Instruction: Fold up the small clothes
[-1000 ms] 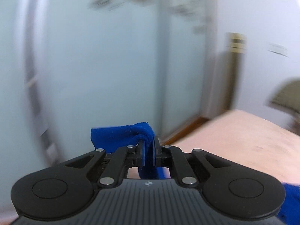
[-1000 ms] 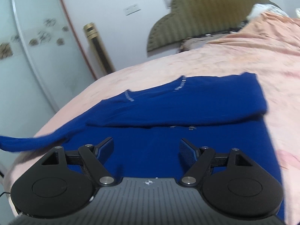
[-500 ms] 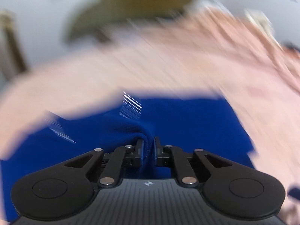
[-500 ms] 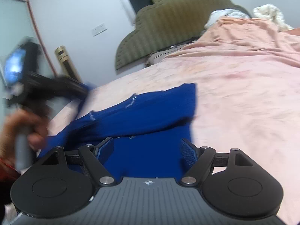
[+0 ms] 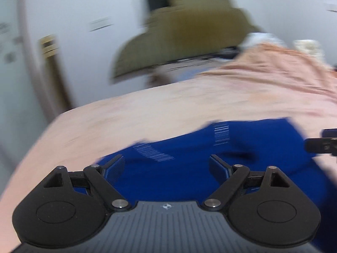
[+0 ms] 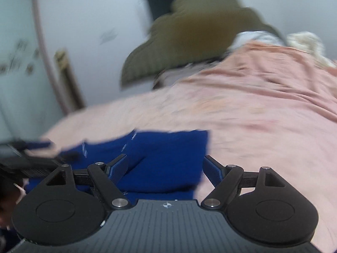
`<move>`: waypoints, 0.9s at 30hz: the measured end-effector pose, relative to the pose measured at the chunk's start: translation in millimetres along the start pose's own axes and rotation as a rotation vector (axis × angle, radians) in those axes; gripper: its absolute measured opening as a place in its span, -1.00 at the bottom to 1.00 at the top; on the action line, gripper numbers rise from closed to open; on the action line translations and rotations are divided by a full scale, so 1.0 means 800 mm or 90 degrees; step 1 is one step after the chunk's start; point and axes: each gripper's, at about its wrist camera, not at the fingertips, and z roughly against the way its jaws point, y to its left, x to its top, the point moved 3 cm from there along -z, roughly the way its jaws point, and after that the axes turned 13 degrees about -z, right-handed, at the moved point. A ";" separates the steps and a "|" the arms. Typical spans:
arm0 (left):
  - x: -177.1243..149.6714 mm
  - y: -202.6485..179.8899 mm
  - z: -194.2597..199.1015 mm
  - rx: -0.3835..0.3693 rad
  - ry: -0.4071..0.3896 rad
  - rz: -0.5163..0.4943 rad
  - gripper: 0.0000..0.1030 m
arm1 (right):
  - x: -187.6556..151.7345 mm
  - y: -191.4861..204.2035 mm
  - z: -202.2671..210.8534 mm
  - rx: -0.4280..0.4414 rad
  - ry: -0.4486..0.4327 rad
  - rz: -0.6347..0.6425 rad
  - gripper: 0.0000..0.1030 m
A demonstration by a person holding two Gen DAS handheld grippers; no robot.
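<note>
A: Where does the garment lie?

B: On the bedspread, in the lower centre of both wrist views. In the right wrist view the spread extends to its right and behind it.

A: What is behind the bed?

B: The headboard, upper centre, against the wall.

A: And the grippers?

B: The left gripper is above the garment. The right gripper is over the garment's right edge.
</note>
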 end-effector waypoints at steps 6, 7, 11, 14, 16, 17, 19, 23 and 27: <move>-0.047 0.065 -0.022 0.088 0.082 0.063 0.69 | 0.004 0.036 -0.106 0.033 0.104 -0.001 0.56; -0.049 0.067 -0.027 0.083 0.087 0.070 0.69 | 0.002 0.051 -0.115 0.029 0.110 0.030 0.56; -0.049 0.045 -0.057 0.058 0.110 0.054 0.69 | -0.029 0.123 -0.145 -0.029 0.075 0.240 0.85; -0.071 0.045 -0.069 0.063 0.136 0.035 0.69 | -0.053 0.133 -0.173 -0.199 0.028 0.345 0.85; -0.089 0.051 -0.070 0.064 0.155 0.032 0.69 | -0.047 0.107 -0.158 -0.232 -0.005 0.284 0.90; -0.095 0.054 -0.068 0.061 0.158 0.037 0.70 | -0.041 0.087 -0.144 -0.226 -0.010 0.219 0.91; -0.101 0.060 -0.064 0.049 0.152 0.054 0.70 | -0.026 0.038 -0.110 -0.230 -0.036 0.063 0.90; -0.102 0.057 -0.064 0.052 0.151 0.052 0.70 | 0.003 -0.013 -0.066 -0.270 -0.122 -0.068 0.90; -0.100 0.056 -0.056 0.062 0.153 0.042 0.70 | 0.023 -0.001 -0.081 -0.104 -0.071 -0.092 0.90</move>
